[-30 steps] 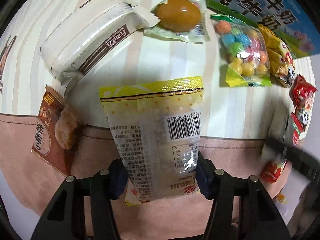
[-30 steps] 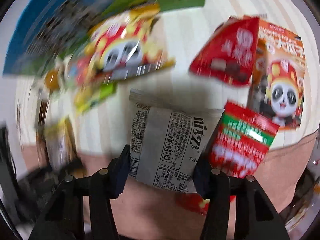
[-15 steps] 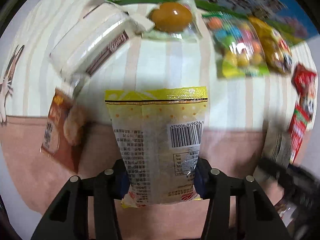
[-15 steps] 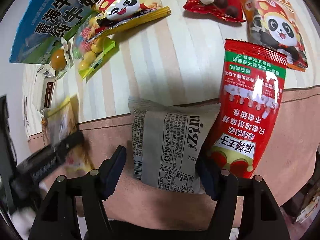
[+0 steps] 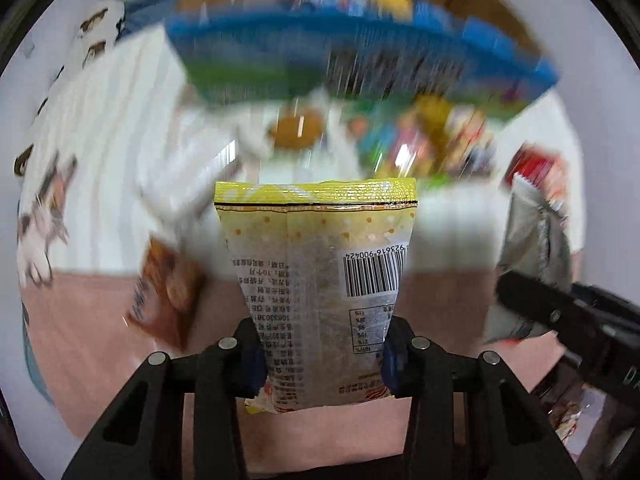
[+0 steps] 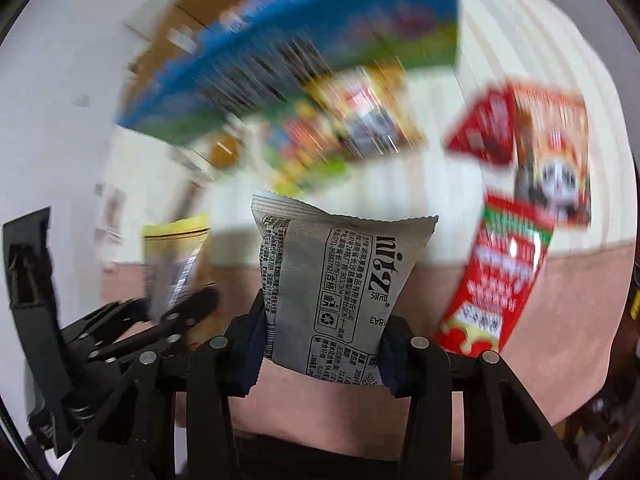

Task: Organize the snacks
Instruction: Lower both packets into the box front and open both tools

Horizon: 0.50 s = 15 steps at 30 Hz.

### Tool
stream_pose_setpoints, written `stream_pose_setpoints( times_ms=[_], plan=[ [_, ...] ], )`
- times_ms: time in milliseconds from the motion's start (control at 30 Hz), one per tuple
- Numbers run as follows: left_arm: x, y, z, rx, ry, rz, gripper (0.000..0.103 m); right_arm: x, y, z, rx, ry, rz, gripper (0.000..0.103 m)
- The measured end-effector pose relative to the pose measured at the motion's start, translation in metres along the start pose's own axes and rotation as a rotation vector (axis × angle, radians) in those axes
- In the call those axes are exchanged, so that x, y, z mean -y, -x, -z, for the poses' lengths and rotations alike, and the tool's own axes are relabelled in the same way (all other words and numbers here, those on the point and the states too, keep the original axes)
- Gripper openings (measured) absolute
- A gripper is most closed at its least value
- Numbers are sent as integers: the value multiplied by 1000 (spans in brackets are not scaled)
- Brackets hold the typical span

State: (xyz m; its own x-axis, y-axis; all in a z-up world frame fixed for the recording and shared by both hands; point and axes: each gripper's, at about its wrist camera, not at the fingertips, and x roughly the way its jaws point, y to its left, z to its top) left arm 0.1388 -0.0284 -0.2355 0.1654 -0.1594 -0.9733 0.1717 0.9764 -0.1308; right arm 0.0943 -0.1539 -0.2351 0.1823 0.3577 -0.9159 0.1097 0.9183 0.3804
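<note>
Over the striped cloth-covered table [image 5: 120,128], still strewn with packets, the left gripper [image 5: 322,354] clamps a yellow crinkly plastic snack bag [image 5: 320,264] while the right gripper [image 6: 322,354], jaws closing, squeezes a grey foil packet [image 6: 336,280]: sorting looks barely begun.

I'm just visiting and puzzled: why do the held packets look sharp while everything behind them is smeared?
Left wrist view: the yellow packet in the left gripper is crisp, the blue box streaked by motion blur. Right wrist view: the grey packet in the right gripper, whose jaws are closing, is crisp, the red packet smeared with glare.
</note>
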Motion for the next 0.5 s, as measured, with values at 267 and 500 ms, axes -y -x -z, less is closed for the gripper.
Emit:
stream_pose_setpoints(
  times_ms=[267, 500],
  plan=[
    [-19, 82, -107, 135, 6, 50, 40, -47, 55, -92, 112, 71, -89, 49],
    [-56, 72, -207, 45, 56, 67, 40, -79, 18, -176, 74, 107, -80, 49]
  ],
)
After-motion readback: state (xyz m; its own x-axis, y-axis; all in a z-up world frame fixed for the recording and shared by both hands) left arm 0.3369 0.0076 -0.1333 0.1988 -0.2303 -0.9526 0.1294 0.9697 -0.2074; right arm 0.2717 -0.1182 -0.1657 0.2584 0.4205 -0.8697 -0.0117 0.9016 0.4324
